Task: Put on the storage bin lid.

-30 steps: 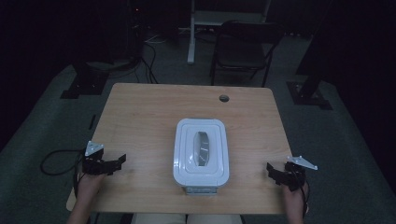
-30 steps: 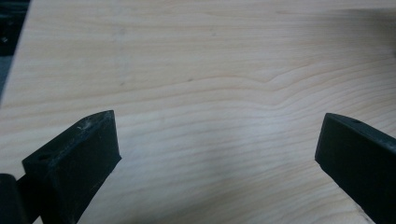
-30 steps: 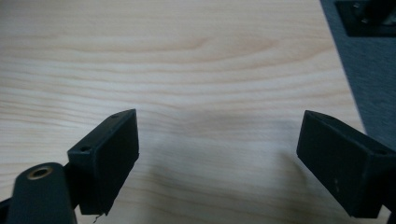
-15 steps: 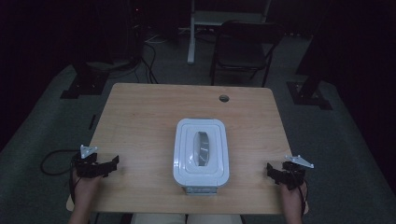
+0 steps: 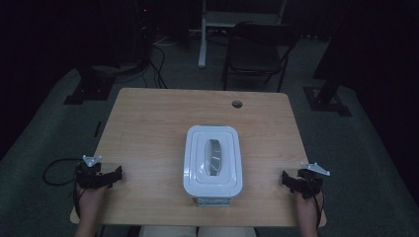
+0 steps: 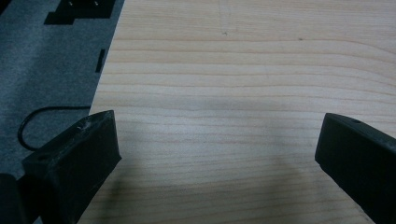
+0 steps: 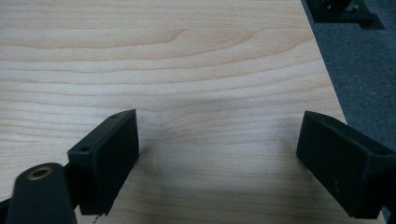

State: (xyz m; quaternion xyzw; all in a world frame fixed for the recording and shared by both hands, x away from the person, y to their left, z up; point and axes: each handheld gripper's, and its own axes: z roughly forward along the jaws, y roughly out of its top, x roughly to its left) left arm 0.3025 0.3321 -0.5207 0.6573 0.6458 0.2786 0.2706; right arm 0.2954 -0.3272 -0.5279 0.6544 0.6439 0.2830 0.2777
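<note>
High view puts the white lidded container (image 5: 213, 162) at the middle of your wooden table (image 5: 163, 123), toward your near edge, lid on and its long side running away from you. Your 2 grippers sit well apart from it, 1 on each side near the front corners. Your left gripper (image 5: 116, 173) rests near the table's left edge, pointing inward, jaws spread wide over bare wood in the left gripper view. Your right gripper (image 5: 286, 178) lies near the right edge, its jaws equally wide apart, nothing between them. A cable (image 5: 54, 170) loops on the floor beside your left hand (image 5: 91, 200).
</note>
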